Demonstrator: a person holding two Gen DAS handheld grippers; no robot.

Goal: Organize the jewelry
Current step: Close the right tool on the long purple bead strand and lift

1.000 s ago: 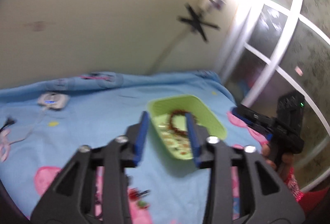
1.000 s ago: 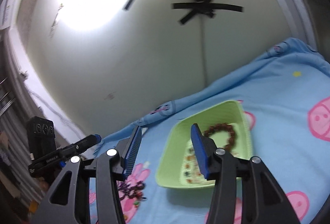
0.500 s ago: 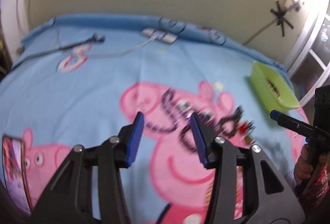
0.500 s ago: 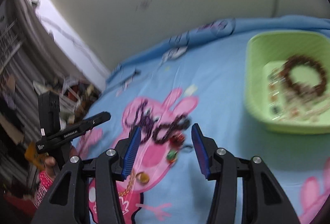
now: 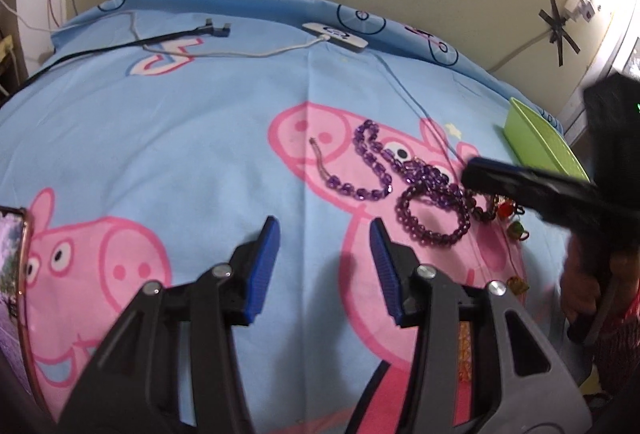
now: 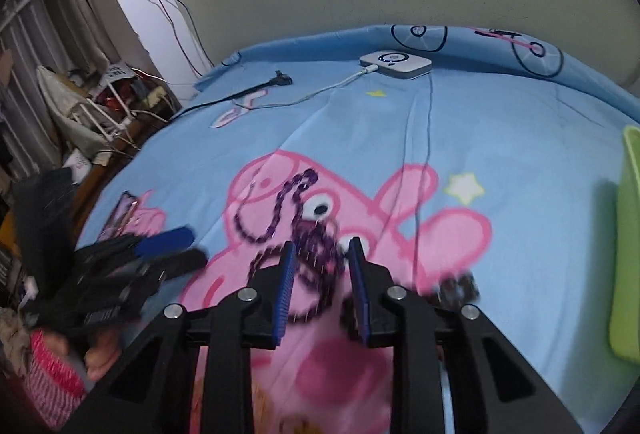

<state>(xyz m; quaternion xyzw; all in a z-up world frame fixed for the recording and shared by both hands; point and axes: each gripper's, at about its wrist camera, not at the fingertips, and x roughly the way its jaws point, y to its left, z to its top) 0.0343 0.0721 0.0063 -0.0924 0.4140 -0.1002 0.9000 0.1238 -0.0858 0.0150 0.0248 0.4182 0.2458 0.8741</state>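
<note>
The right gripper [image 6: 322,274] points down at the bed with its blue-padded jaws closing; the frame shows them still a little apart, and a blurred tangle of the purple bead necklace [image 6: 316,258] lies between them. Whether the pads already press on the beads cannot be told through the blur. From that tangle the strand runs up and to the left across the pink cartoon pig printed on the blue bedsheet [image 6: 500,122], looping near the pig's eye. To the right of the jaws, near the tips, some small dark pieces [image 6: 460,286] lie blurred on the sheet. At the far right edge stands the wall of the green tray [image 6: 628,234], well apart from the necklace.

The left gripper [image 5: 324,230] hovers over the sheet with its jaws spread and nothing between them. The necklace lies beyond and to the right of its tips, apart from them: one loop near the right finger, the rest snaking away toward the pig's snout. Small red and green trinkets [image 5: 514,220] sit just right of the loop. A gold-coloured piece [image 5: 518,284] lies nearer the right finger's base.

Farther back, a white charging pad [image 6: 396,64] with its cable rests near the wall, and a phone [image 5: 12,266] lies at the left edge.
</note>
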